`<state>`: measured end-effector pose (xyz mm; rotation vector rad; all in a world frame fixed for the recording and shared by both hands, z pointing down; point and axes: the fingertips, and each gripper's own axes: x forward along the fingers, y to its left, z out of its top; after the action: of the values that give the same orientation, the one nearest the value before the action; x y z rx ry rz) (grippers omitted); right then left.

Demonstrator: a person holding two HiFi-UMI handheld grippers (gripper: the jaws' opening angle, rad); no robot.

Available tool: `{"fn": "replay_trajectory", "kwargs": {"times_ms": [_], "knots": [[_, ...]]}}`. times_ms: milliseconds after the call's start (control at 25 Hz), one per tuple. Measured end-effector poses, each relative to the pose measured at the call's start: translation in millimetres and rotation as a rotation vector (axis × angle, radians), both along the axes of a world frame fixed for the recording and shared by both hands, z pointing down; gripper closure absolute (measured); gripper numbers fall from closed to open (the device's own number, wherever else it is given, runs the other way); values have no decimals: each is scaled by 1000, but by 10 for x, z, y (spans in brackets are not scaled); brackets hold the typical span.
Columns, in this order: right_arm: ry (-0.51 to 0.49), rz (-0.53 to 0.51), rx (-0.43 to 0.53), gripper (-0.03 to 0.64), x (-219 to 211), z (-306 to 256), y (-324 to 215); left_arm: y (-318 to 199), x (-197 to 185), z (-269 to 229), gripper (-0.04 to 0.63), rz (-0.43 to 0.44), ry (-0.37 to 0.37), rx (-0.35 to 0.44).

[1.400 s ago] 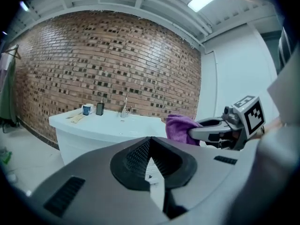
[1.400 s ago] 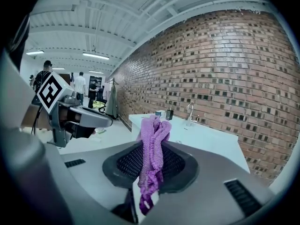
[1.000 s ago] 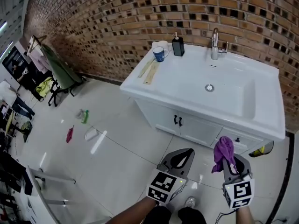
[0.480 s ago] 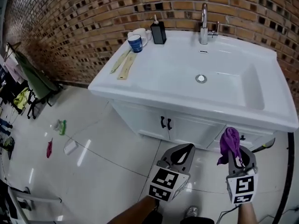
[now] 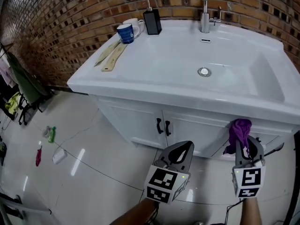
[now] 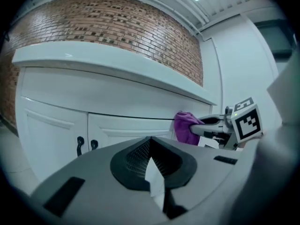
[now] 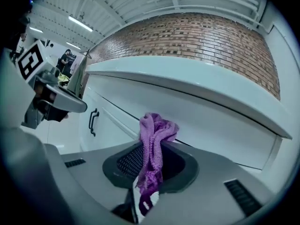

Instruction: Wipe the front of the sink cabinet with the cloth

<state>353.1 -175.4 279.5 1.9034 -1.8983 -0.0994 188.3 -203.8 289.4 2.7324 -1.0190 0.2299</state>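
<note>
Cloth [image 7: 155,150], purple and bunched, is clamped between the jaws of the right gripper [image 5: 245,149], with its free tuft standing up past the tips. The sink cabinet front [image 5: 190,131] is faced straight ahead, just beyond that tuft, under the basin's overhang; contact cannot be confirmed. The right-hand panel is judged nearer than the door handles [image 5: 162,126]. The left gripper [image 5: 182,150] is held to the left, its jaws pressed together on nothing.
</note>
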Motion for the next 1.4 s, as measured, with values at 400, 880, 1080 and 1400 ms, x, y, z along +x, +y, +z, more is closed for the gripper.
{"fn": "replay_trajectory", "kwargs": {"times_ms": [400,880,1080,1400], "knots": [[12,-175,91,545,-725,32,-371,-241,-212,231,591,-8,64,58],[-19,-383,133,545,-1912,50,-899,-253,-1056,295,591,-144,27,112],[-8,-450,140,545,-2269,96,-1037,-181,-1308,336,591,-186,25,118],[-41,-519,90,545,-2386,353,-1052,-152,-1389,410,591,-210,-8,116]]}}
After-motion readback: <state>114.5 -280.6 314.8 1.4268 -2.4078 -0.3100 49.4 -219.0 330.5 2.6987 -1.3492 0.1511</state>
